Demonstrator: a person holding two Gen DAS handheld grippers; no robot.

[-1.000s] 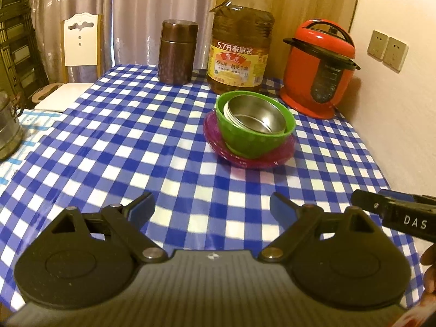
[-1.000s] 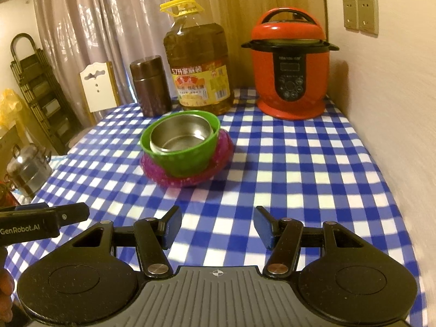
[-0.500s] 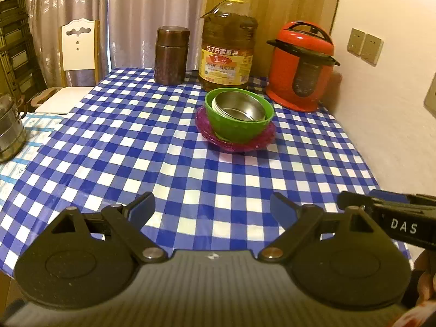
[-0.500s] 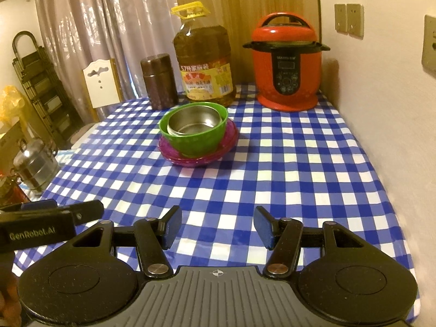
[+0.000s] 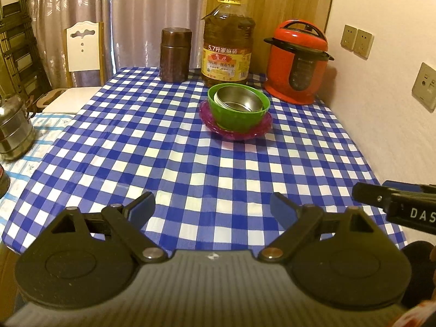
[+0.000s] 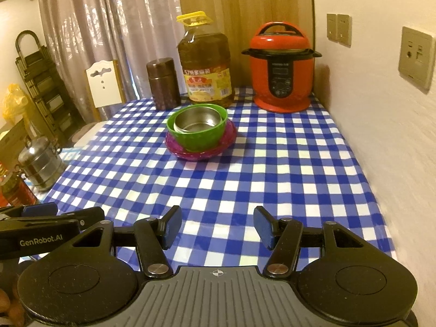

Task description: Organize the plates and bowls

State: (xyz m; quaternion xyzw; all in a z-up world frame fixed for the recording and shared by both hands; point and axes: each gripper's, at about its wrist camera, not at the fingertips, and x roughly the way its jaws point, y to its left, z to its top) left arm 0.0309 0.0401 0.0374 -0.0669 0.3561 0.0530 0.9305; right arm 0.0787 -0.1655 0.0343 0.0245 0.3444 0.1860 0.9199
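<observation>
Steel bowl (image 5: 236,102) nested in green bowl (image 5: 239,118) on pink plate (image 5: 261,130) (toward the surface's (image 5: 169,147) far edge), left gripper (image 5: 212,208) and right gripper (image 6: 217,226) fingers spread wide, both empty

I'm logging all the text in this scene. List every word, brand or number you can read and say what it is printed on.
"5.7升家庭装": top band of the label on the oil bottle.
"DAS": side of the right gripper, as the left wrist view shows it.
"GenRobot.AI": side of the left gripper, as the right wrist view shows it.
Smaller print on the bottle's label: too blurred to read.
Control panel of the red pressure cooker: too small to read.
</observation>
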